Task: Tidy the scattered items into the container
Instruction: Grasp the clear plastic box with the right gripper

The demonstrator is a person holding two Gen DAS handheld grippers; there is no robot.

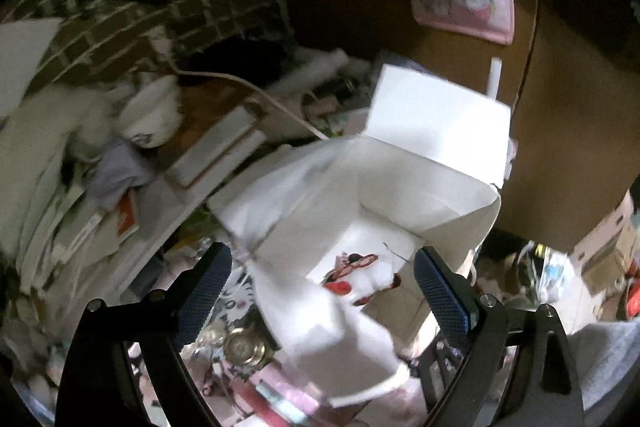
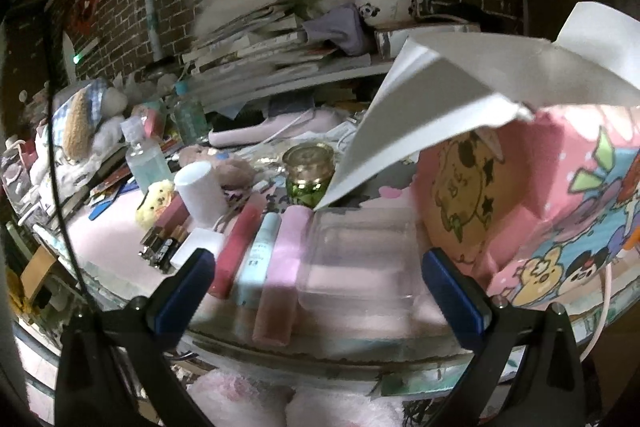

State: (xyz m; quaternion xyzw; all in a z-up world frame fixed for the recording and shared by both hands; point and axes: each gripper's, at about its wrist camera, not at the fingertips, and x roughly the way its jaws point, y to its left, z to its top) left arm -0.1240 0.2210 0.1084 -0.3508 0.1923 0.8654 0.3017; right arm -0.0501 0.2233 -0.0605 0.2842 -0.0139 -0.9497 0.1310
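A white paper bag (image 1: pixel 400 187) stands open in the left wrist view. At its bottom lies a small red-and-white cartoon item (image 1: pixel 360 275). My left gripper (image 1: pixel 322 269) hangs over the bag's mouth, jaws wide open and nothing between them. In the right wrist view my right gripper (image 2: pixel 318 269) is open above the table's near edge. Ahead of it, side by side on a pink mat (image 2: pixel 116 243), lie a clear plastic box (image 2: pixel 360 259), a pink case (image 2: pixel 284 267), a pale blue tube (image 2: pixel 258 259) and a red tube (image 2: pixel 236 247). None of them is touched. The bag's white flap (image 2: pixel 440 95) rises behind them.
A pink cartoon-printed bag (image 2: pixel 580 207) stands at the right. On the table are a gold-lidded green jar (image 2: pixel 308 171), a white cup (image 2: pixel 200 191), a yellow plush (image 2: pixel 154 203), a clear bottle (image 2: pixel 144 155) and batteries (image 2: pixel 164 247). Stacked books (image 2: pixel 272 43) line the brick wall.
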